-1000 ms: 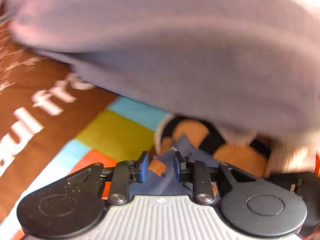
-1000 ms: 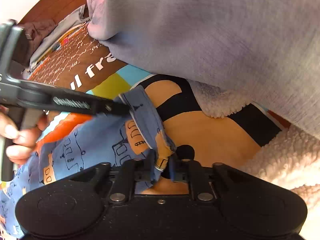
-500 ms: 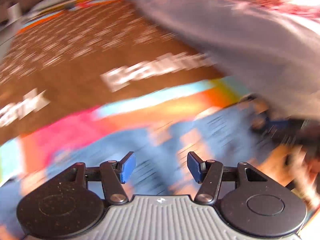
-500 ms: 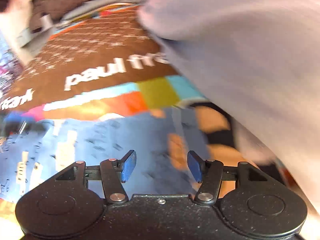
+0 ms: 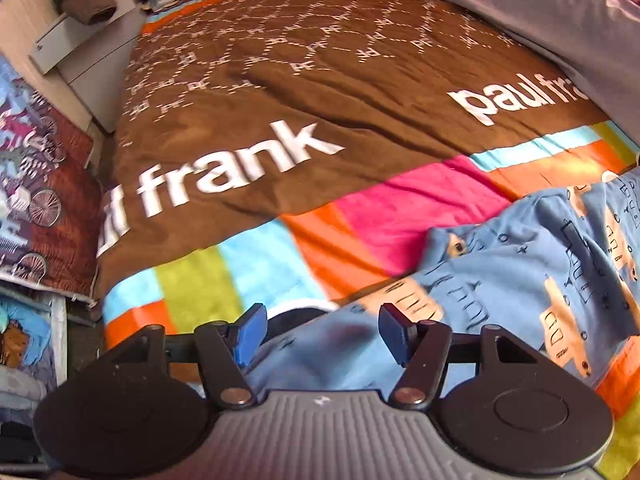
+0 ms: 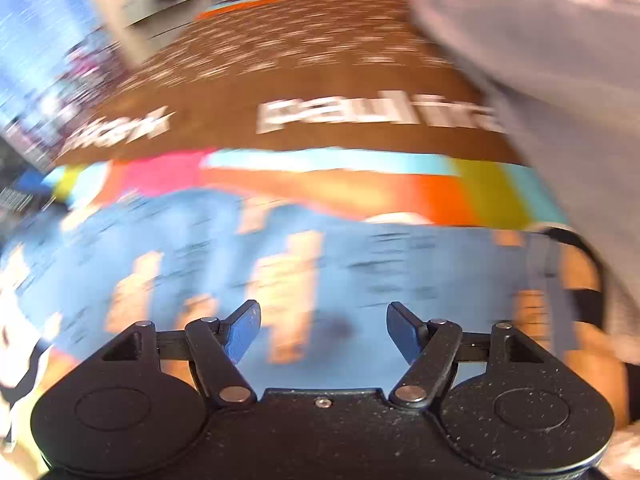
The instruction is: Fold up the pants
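Pants (image 5: 532, 280) are lying on the bed's brown blanket (image 5: 320, 92), a grey cover (image 5: 540, 16) crowding beside them; left hand-held gripper (image 5: 320, 334) and right hand-held gripper (image 6: 322, 330) are opening, gripping nothing

Both grippers have let go: the left gripper (image 5: 320, 334) and right gripper (image 6: 322, 330), each pinching the blue printed pants (image 5: 520, 280) a second ago, now have jaws opening with nothing clamped, lifted back so the pants lie spread on the bedspread (image 5: 280, 120).
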The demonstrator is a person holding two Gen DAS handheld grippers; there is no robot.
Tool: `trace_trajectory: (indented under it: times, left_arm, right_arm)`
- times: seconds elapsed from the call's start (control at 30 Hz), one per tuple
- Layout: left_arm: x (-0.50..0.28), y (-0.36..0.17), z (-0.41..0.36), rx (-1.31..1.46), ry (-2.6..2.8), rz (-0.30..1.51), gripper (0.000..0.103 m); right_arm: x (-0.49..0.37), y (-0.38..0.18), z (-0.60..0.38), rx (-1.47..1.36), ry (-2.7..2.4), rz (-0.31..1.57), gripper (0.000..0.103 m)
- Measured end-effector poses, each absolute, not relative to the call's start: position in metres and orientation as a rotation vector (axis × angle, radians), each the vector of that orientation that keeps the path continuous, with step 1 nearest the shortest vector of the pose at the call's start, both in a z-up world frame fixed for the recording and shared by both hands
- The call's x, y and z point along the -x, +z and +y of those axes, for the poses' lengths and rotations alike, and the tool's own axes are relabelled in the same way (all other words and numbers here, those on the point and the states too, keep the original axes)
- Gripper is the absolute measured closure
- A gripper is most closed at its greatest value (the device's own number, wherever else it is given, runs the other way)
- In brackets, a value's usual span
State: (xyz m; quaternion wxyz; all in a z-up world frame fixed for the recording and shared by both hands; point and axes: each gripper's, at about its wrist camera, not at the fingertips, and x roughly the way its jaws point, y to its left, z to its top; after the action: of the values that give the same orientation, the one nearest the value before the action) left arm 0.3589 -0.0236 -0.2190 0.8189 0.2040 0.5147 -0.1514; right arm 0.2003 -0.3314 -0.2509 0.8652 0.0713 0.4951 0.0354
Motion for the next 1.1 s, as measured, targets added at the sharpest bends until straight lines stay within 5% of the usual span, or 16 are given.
trace_trajectory:
  times: [0.4,0.5,0.57,0.67,1.1]
  left_arm:
    - [-0.292,-0.223,0.031,-0.295,-0.079,1.169,0.037]
    - [-0.291,-0.222,0.037,-0.241,-0.044,1.167,0.043]
    - [-0.294,-0.224,0.036,-0.260,-0.042,1.184,0.071]
    - [-0.300,-0.228,0.036,-0.297,-0.051,1.222,0.090]
    - [-0.300,-0.201,0.053,-0.180,-0.092,1.264,0.095]
  right_arm:
    - [-0.186,-0.241,-0.263,-0.083,0.037,1.034,0.032]
    - [-0.176,-0.238,-0.239,-0.001,0.126,1.038,0.043]
    - [-0.172,-0.242,-0.229,0.009,0.149,1.055,0.054]
    - [-0.172,-0.247,-0.219,0.052,0.132,1.058,0.058]
    - [-0.186,-0.267,-0.156,0.263,0.355,1.059,0.063]
